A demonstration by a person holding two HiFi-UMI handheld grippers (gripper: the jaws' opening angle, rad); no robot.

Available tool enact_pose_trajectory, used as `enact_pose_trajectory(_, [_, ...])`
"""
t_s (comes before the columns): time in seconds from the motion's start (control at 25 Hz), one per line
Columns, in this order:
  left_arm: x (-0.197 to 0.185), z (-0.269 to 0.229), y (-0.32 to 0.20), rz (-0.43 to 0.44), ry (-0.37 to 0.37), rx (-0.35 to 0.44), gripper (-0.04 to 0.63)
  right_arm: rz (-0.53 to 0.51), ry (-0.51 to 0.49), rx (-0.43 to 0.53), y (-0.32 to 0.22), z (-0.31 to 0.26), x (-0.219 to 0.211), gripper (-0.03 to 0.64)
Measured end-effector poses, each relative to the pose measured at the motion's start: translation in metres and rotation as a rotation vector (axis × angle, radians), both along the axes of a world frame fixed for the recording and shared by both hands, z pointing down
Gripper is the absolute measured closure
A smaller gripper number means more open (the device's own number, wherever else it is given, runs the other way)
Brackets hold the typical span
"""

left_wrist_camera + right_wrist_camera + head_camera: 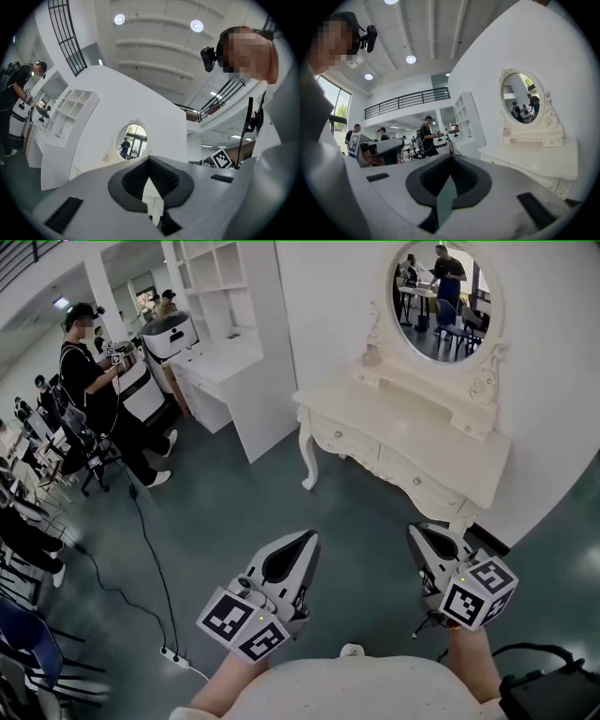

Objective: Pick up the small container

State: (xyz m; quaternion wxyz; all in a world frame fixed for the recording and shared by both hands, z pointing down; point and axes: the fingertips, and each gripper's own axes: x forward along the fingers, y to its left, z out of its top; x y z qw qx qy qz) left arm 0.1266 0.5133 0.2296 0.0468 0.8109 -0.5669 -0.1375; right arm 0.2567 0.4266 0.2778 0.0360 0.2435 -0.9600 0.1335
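Note:
A white dressing table [375, 442] with an oval mirror [442, 298] stands against the wall ahead. On its raised shelf, left of the mirror, sits a small pale container [372, 354], also seen in the right gripper view [506, 132]. Both grippers hang over the teal floor, well short of the table. My left gripper [311, 534] has its jaws together with nothing between them, the tips meeting in its own view [149, 159]. My right gripper [412, 527] is likewise shut and empty [451, 157], nearest the table's right front corner.
A white shelf unit and desk [230, 362] stand left of the dressing table. A person [94, 381] stands at far left by a white machine [169, 334]. Chairs [28, 549] line the left edge. A cable and power strip [173, 652] lie on the floor.

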Motion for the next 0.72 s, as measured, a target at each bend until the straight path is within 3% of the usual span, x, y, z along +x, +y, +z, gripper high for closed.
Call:
enact_pose_trajectory(0.48, [-0.023, 0.017, -0.094, -0.008, 0.032, -0.035, 0.594, -0.025, -0.002, -0.038, -0.095, 0.017, -0.025, 0.615])
enact_pose_trajectory(0.72, [-0.051, 0.026, -0.161, 0.046, 0.046, -0.035, 0.594, 0.008, 0.025, -0.039, -0.151, 0.025, -0.054, 0.615])
